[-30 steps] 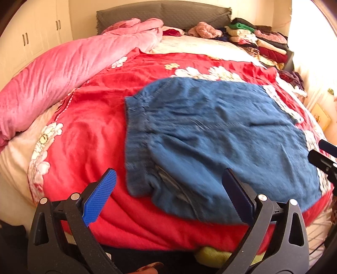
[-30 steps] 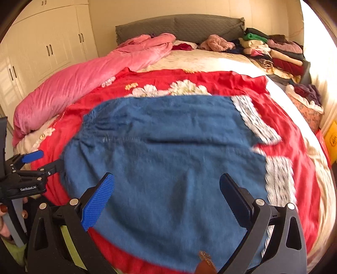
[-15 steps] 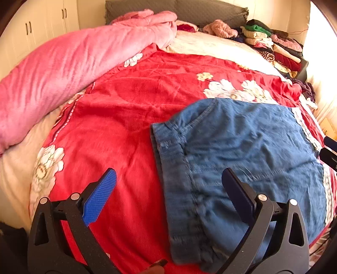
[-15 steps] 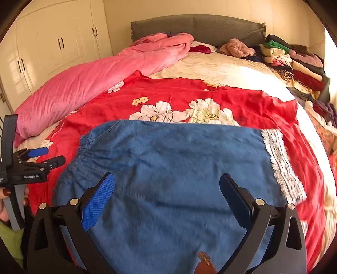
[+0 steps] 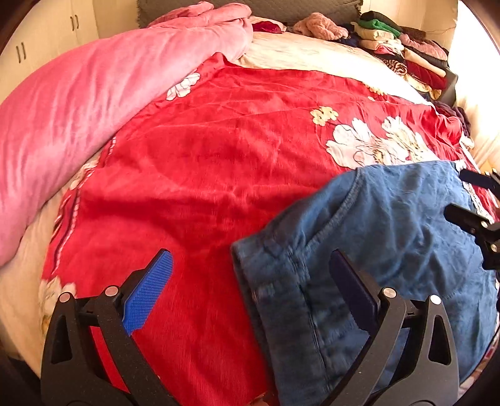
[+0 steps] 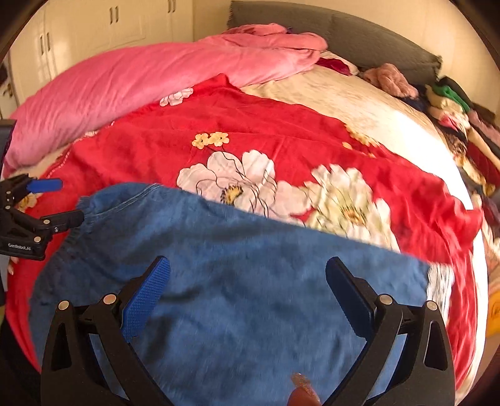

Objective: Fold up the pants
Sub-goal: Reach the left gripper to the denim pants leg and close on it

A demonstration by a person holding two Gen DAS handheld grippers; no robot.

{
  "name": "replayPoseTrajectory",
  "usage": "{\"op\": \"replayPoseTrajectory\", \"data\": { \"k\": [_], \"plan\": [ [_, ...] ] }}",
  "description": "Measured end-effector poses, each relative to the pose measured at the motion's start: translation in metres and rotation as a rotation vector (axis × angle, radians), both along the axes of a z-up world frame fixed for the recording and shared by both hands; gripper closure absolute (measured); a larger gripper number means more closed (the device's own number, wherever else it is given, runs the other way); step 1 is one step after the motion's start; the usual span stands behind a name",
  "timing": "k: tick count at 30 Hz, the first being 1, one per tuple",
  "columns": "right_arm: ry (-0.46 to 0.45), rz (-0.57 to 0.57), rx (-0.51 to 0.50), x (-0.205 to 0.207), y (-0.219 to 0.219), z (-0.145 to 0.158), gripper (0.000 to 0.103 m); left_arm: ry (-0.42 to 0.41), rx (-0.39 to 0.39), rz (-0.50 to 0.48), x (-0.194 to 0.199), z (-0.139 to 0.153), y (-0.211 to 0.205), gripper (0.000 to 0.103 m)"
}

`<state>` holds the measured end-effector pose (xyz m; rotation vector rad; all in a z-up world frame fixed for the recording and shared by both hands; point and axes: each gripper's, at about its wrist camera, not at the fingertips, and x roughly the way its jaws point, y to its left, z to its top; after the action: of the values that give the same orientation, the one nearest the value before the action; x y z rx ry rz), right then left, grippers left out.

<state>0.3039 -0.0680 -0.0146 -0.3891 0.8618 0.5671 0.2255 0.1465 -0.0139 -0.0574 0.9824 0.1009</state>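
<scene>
Left wrist view: the left gripper (image 5: pixel 250 282) hangs above the near part of the bed with its jaws spread wide and nothing between them. Its blue ribbed pad (image 5: pixel 147 293) lies over the red floral blanket (image 5: pixel 218 150), while the dark right-hand finger (image 5: pixel 353 290) lies over the waistband end of the blue denim pants (image 5: pixel 390 237). The pants are spread flat on the blanket at the lower right of this view, with the gathered waistband edge and a side seam running towards the camera. A rolled pink plush quilt (image 5: pixel 93 93) lies along the far left side of the bed. A stack of folded clothes (image 5: pixel 406 53) sits at the far right, beside the grey padded headboard (image 5: pixel 297 9). The right gripper (image 5: pixel 478 212) enters at the right edge, over the pants.

Right wrist view: the right gripper (image 6: pixel 247 281) is likewise held with jaws wide apart and empty, above the broad middle of the blue pants (image 6: pixel 250 281). The cloth covers the near part of the red blanket (image 6: pixel 281 131), its far edge crossing the large white printed flowers (image 6: pixel 237 178). White lace trim (image 6: pixel 440 281) shows at the right end of the pants. The left gripper (image 6: pixel 56 200) appears at the left edge, jaws parted, just beside the gathered waistband corner; whether it touches the cloth cannot be told. White cupboard doors (image 6: pixel 109 22) stand behind the pink quilt (image 6: pixel 156 75).
</scene>
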Motion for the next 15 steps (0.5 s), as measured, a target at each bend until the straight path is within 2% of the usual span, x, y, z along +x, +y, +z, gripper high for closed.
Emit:
{"op": "replayPoseTrajectory", "data": {
  "k": [9,11,12,13,14,15],
  "plan": [
    [0.017,0.086,-0.111,0.046,0.037,-0.029,0.004,0.008,0.017,0.025,0.017,-0.022,0.006,0.01],
    [0.007,0.106,-0.142,0.051,0.046,-0.034,0.004,0.009,0.013,0.012,0.018,-0.026,0.003,0.021],
    [0.002,0.117,-0.151,0.051,0.049,-0.036,0.004,0.005,0.001,-0.008,0.018,-0.027,0.0,0.037],
    [-0.007,0.135,-0.168,0.052,0.054,-0.038,0.004,0.002,-0.012,-0.025,0.018,-0.028,-0.003,0.045],
    [-0.011,0.152,-0.189,0.051,0.059,-0.042,0.004,0.0,-0.023,-0.046,0.018,-0.028,-0.006,0.059],
    [-0.013,0.162,-0.202,0.051,0.062,-0.044,0.004,-0.009,-0.01,-0.056,0.017,-0.026,-0.01,0.062]
  ]
}}
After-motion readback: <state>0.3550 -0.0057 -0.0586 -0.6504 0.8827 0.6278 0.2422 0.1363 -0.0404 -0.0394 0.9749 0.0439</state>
